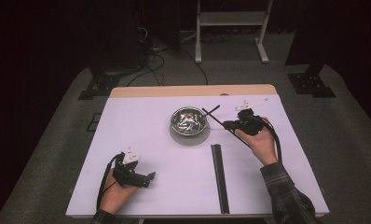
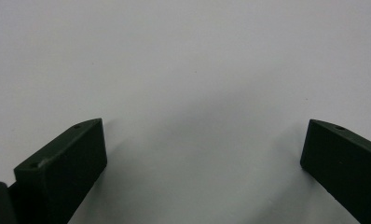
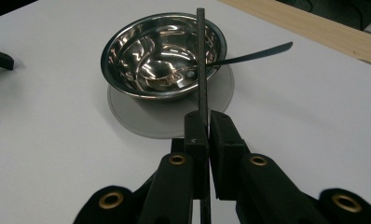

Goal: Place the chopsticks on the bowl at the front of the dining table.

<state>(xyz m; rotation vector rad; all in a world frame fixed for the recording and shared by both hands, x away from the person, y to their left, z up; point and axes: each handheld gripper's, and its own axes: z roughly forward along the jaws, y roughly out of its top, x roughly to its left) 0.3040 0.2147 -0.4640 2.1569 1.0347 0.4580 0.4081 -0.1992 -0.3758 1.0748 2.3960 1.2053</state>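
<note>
A steel bowl (image 1: 188, 120) (image 3: 165, 56) stands on a round grey mat (image 1: 189, 139) (image 3: 174, 119) at the middle of the table. In it lies a spoon whose black handle (image 1: 214, 109) (image 3: 253, 52) sticks out over the right rim. My right gripper (image 1: 228, 125) (image 3: 207, 116) is just right of the bowl, shut on a thin black stick (image 1: 211, 116) (image 3: 201, 51). The stick's far end reaches over the bowl's rim and crosses the spoon handle. My left gripper (image 1: 148, 177) (image 2: 204, 149) rests near the front left, jaws wide open over bare table.
A long black strip (image 1: 219, 177), perhaps two sticks side by side, lies lengthwise on the table in front of the bowl. The white table top (image 1: 141, 126) has a wooden far edge (image 1: 193, 91) (image 3: 314, 28). Beyond it are cables and stand legs on the floor.
</note>
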